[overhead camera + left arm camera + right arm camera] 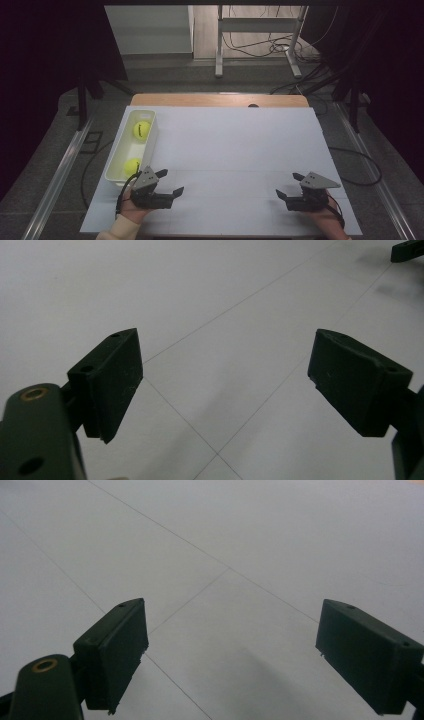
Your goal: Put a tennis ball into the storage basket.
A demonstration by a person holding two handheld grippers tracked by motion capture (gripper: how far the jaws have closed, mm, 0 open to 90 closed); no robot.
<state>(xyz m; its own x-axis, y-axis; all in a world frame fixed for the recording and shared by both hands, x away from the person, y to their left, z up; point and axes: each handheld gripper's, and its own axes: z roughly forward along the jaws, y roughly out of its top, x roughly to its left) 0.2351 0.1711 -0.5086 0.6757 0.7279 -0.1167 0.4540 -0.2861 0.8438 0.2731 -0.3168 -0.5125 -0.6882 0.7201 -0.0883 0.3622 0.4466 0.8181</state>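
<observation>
A: Two tennis balls (141,129) lie in the white bin (150,142) at the surface's (235,145) left edge.
B: Left gripper (170,182) sits just beside the bin, fingers spread, nothing between. Right gripper (288,185), well apart, likewise.

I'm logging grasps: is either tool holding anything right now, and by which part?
Nothing is held. The left tool and right tool both stand open over bare white table.

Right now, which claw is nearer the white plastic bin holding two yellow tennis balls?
Left. The left claw sits beside the white plastic bin's near corner; the right claw is far across the table.
</observation>
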